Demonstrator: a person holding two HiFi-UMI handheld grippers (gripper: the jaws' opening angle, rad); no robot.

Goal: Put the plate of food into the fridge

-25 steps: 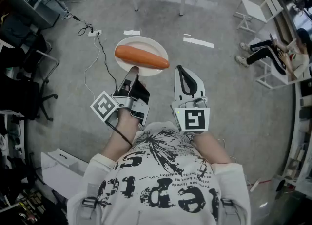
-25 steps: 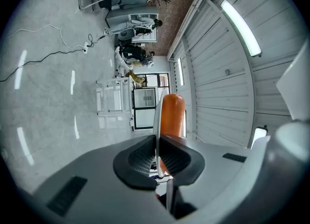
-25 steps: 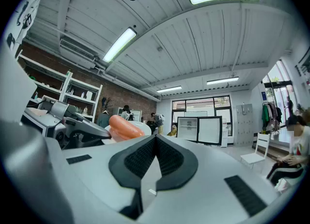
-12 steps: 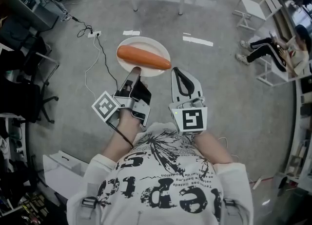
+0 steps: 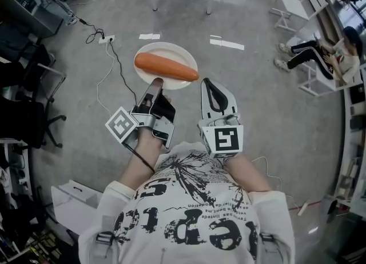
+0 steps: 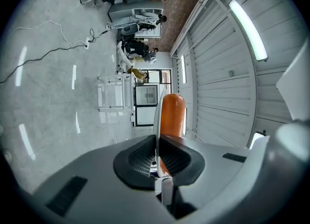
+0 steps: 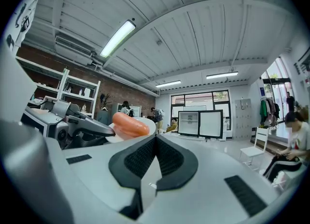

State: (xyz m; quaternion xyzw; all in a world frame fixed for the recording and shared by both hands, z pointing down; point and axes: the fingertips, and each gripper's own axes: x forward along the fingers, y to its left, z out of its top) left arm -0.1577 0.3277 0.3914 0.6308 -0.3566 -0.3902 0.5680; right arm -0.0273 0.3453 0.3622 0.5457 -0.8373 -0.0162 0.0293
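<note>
The left gripper (image 5: 158, 82) is clenched on the plate (image 5: 171, 50) at its 6 o'clock rim. Its own view shows the rim edge-on, pinched between the pads, with nothing under the plate. The plate is in the air over the floor, at 12 o'clock from the person's chest. The carrot (image 5: 166, 67) lies loose across it from 9 to 3 o'clock. The right gripper (image 5: 209, 81), at 3 o'clock from the left one, has its fingers together on nothing and gives no support. The chief risk, as I judge it, is this one-rim hold: the plate's weight hangs far out from the pads, so a jolt or a slack wrist could let it pivot and dip at 12 o'clock. The carrot is round and smooth and would probably roll off that far rim. A floor cable (image 5: 117, 66) runs at about 10 o'clock from the plate and could catch a foot. A glass-door cabinet (image 7: 199, 123), likely the fridge, stands well ahead. The empty gripper would have to open it, and a tug on the door could shake the plate.
</note>
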